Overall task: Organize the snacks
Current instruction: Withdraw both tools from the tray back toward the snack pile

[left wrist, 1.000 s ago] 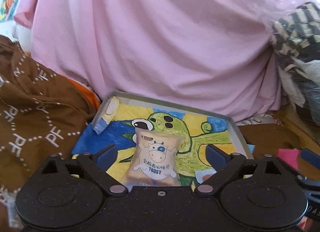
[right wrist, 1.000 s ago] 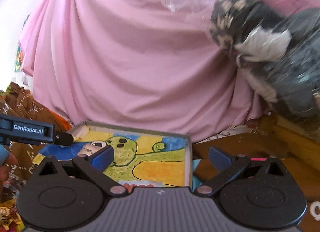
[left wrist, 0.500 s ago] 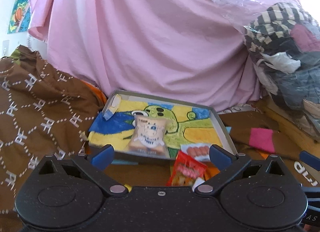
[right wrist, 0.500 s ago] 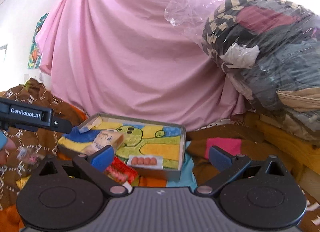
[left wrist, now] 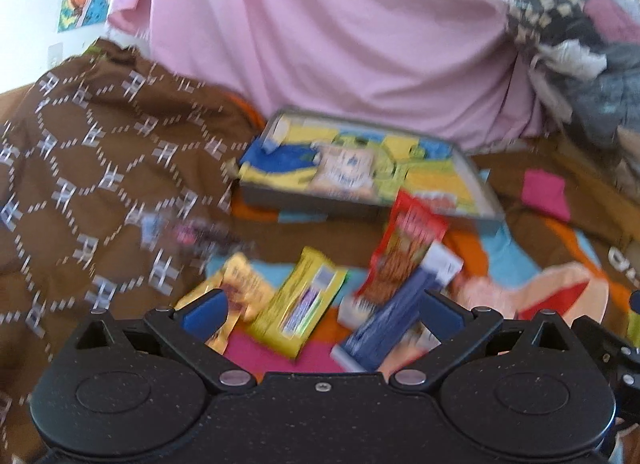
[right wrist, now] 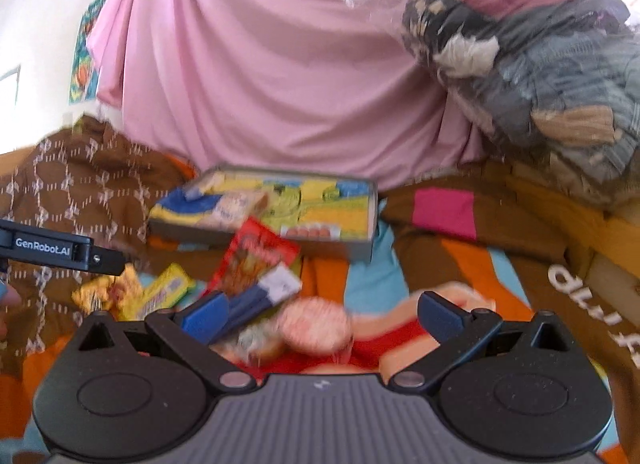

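Pink cloth, left wrist view: a pink sheet [left wrist: 340, 36] hung behind everything, with a brown patterned blanket [left wrist: 100, 168] heaped to the left.
Left gripper [left wrist: 320, 310]: jaws spread wide and empty, blue fingertips [left wrist: 204, 312] apart above the snack pile.
Tray [left wrist: 304, 202]: a grey tray lined with a cartoon drawing lay beyond the pile; a pale toast packet [left wrist: 346, 172] rested inside it.
Loose snacks: a yellow packet [left wrist: 300, 302], a gold packet [left wrist: 240, 292], a red packet [left wrist: 404, 248] and a blue-and-white packet [left wrist: 396, 316] lay on the striped bedding, near the tray (the view was blurred, so no labels could be read).
Right wrist view, right gripper [right wrist: 322, 310]: jaws wide open, holding nothing.
Between its fingers: a round pink-and-white snack [right wrist: 314, 324] lay on the bedding.
Tray again: a white sausage packet [right wrist: 310, 231] sat near its front right edge, the toast packet further left.
Far right: a plastic-wrapped bundle of clothes [right wrist: 540, 64].
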{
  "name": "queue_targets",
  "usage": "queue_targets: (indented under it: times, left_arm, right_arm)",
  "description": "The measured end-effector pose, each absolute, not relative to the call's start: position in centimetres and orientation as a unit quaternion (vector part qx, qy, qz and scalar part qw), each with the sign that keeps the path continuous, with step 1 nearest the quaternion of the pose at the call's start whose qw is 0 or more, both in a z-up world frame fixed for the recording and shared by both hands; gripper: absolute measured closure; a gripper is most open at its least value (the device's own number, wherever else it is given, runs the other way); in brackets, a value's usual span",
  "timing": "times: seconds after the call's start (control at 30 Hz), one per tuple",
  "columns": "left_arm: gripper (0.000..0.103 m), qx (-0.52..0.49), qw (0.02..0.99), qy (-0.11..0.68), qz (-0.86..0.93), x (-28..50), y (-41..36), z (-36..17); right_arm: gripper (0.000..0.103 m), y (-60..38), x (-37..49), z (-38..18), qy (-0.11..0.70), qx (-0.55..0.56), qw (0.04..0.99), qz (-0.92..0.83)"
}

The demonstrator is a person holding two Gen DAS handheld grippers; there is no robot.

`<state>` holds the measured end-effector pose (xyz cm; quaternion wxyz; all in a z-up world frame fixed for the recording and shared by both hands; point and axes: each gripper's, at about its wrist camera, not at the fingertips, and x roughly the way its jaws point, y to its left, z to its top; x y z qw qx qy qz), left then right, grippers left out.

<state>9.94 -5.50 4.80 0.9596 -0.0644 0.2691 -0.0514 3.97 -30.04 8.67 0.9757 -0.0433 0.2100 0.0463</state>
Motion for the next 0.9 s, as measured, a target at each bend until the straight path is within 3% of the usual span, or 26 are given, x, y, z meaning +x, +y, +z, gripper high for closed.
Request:
queue_targets:
  times: [0.53,0.9]
  left_arm:
    - [0.002,-0.016,0.932,0.358,-0.057,6.8,-5.2,0.5]
    - [0.002,-0.007,0.924,0.379,-0.054,6.5,-5.1,-0.6]
  right_arm:
    - [0.000,-28.9,1.1,4.7,0.317,-0.062,0.945,0.054]
    - [0.000,-28.3,0.8,4.1,0.323,-0.074,0.941,0.062]
